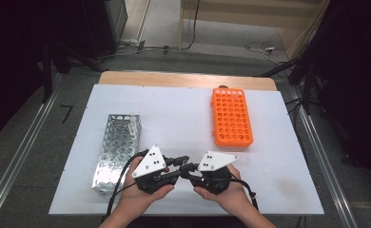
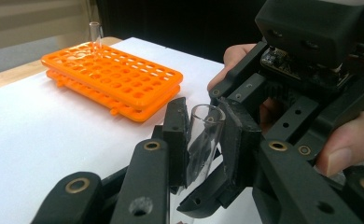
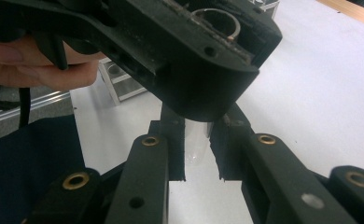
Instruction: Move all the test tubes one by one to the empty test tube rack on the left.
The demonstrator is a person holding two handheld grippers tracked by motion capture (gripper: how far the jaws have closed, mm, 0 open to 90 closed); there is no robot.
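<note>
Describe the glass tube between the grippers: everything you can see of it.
The tube is clear glass, thin-walled, with an open round mouth at the top and a rounded bottom end. It stands roughly upright above the white table. The left gripper clamps its upper part; the right gripper is shut on its lower part. It looks empty.

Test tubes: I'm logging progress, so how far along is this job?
Done: one standing tube sits in the orange rack's far corner. In hand: a second tube, clamped by both the left gripper and right gripper near the table's front. Left: seating it in a rack; the orange rack's other holes look empty.
</note>
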